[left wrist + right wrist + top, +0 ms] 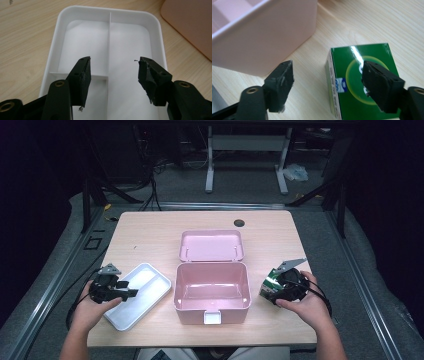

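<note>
Pink plastic storage box (212,292) sits open at the middle of the pale wooden bench (150,227), its hinged lid (211,245) laid back flat behind it and a white latch tab on the near wall; the inside looks bare in the high view. Just left of it, apart from its wall, lies a shallow white plastic tray (138,295) set at an angle, and the left gripper view shows thin ribs splitting the tray (110,32) into compartments. The left tongs (113,75) hover over the near part of that tray with the jaws spread wide and nothing between them; in the high view the left tongs (112,289) sit in the person's left hand (90,309) at the tray's near-left end. To the right of the box, a small green cardboard carton (362,82) with a yellowish ring on its top face lies on the bench near the box's corner. The right tongs (328,85) are spread wide, one jaw above the carton's top and the other over bare wood beside it, gripping nothing.
</note>
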Action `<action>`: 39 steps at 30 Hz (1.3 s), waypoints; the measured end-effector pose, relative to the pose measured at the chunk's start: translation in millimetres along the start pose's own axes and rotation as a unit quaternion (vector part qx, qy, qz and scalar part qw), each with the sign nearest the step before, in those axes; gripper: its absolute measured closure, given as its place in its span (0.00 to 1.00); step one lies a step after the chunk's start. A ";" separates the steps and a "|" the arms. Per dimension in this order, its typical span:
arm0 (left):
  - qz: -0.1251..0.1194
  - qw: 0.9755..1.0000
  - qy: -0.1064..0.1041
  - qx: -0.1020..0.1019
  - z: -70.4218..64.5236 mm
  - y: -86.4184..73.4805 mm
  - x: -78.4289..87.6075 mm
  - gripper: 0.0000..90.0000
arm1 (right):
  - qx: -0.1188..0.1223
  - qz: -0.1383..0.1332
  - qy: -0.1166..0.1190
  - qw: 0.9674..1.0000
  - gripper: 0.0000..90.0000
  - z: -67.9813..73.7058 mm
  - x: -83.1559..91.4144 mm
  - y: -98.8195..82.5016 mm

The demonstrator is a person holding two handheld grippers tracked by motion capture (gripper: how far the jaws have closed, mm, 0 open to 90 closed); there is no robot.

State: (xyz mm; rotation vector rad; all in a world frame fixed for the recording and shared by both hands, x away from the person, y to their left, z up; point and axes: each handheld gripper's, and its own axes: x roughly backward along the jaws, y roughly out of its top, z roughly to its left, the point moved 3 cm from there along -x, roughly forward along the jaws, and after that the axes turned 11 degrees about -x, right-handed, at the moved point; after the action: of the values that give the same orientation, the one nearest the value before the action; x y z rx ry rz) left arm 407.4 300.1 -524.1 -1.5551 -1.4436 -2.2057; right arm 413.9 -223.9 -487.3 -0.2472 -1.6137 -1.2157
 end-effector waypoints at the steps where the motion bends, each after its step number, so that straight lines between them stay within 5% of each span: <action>1: 0.000 1.000 0.003 0.005 0.4 -0.3 0.8 0.46 | 0.004 0.000 0.002 1.000 0.26 0.6 -1.1 1.4; 11: 0.001 1.000 0.011 0.012 1.1 -2.1 7.4 0.42 | 0.041 0.055 -0.001 0.998 0.16 -8.1 -11.9 11.8; 18: 0.008 1.000 0.010 0.000 -4.1 2.0 8.0 0.42 | 0.074 0.110 -0.026 0.991 0.17 -22.6 -11.0 19.6; 27: 0.011 1.000 0.010 -0.002 -2.9 1.2 7.9 0.42 | 0.077 0.154 -0.039 0.984 0.16 -39.9 -15.2 24.0; 39: 0.005 1.000 0.010 0.004 -1.3 0.4 8.9 0.42 | 0.065 0.176 -0.016 0.982 0.14 -45.9 -24.5 30.9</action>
State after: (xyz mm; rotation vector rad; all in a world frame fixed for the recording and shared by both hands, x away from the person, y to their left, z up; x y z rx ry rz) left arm 402.5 302.7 -517.1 -1.5302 -1.4328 -2.2010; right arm 472.8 -236.4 -492.6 -0.4497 -1.5886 -0.8374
